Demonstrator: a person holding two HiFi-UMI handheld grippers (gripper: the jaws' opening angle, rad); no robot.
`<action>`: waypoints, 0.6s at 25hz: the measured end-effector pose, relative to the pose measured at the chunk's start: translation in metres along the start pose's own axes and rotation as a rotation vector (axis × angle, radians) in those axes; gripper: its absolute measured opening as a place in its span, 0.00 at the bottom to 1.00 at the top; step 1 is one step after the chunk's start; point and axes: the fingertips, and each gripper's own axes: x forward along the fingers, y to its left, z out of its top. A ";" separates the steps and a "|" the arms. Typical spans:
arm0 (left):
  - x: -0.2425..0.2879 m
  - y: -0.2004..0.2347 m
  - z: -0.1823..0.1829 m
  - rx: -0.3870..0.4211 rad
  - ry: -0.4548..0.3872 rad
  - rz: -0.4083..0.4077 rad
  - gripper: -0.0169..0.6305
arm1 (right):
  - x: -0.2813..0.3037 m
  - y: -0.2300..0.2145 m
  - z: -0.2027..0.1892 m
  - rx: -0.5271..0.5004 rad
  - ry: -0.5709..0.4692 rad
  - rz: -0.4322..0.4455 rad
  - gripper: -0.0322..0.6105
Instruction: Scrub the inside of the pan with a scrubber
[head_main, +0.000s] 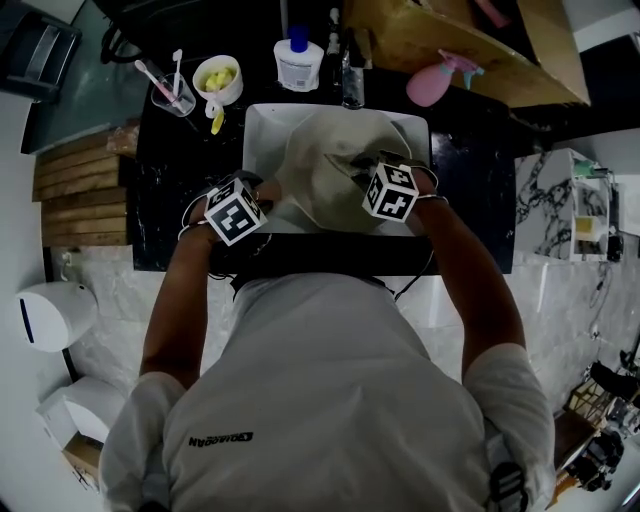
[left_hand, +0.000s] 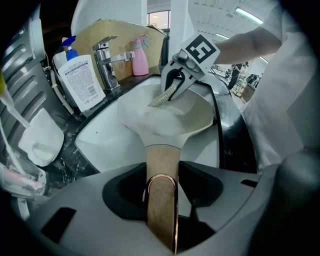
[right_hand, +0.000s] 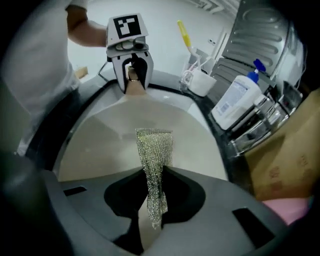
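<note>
A cream pan (head_main: 325, 165) sits tilted in the white sink (head_main: 262, 122). My left gripper (left_hand: 161, 200) is shut on the pan's tan handle (left_hand: 161, 165), which runs straight out between the jaws to the pan bowl (left_hand: 172, 120). My right gripper (right_hand: 152, 205) is shut on a metal mesh scrubber (right_hand: 154, 147) that hangs over the inside of the pan (right_hand: 115, 140). In the left gripper view the right gripper (left_hand: 176, 85) holds the scrubber (left_hand: 162, 97) at the pan's far inner wall. The right gripper view shows the left gripper (right_hand: 132, 75) on the handle (right_hand: 133, 89).
A white pump bottle (head_main: 298, 62), the chrome faucet (left_hand: 109, 60) and a pink spray bottle (head_main: 435, 82) stand behind the sink. A cup of toothbrushes (head_main: 172, 95) and a white bowl (head_main: 217, 80) sit at the back left. A cardboard box (head_main: 470, 40) lies at the back right.
</note>
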 end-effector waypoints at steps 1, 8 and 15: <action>0.000 0.000 0.000 -0.001 0.000 -0.001 0.34 | 0.000 -0.013 -0.003 -0.030 0.022 -0.067 0.18; 0.000 0.001 0.001 -0.006 0.001 -0.010 0.34 | -0.003 -0.067 0.007 -0.420 0.147 -0.420 0.18; 0.001 0.000 0.001 -0.009 0.002 -0.015 0.34 | 0.006 -0.086 0.019 -0.647 0.209 -0.544 0.18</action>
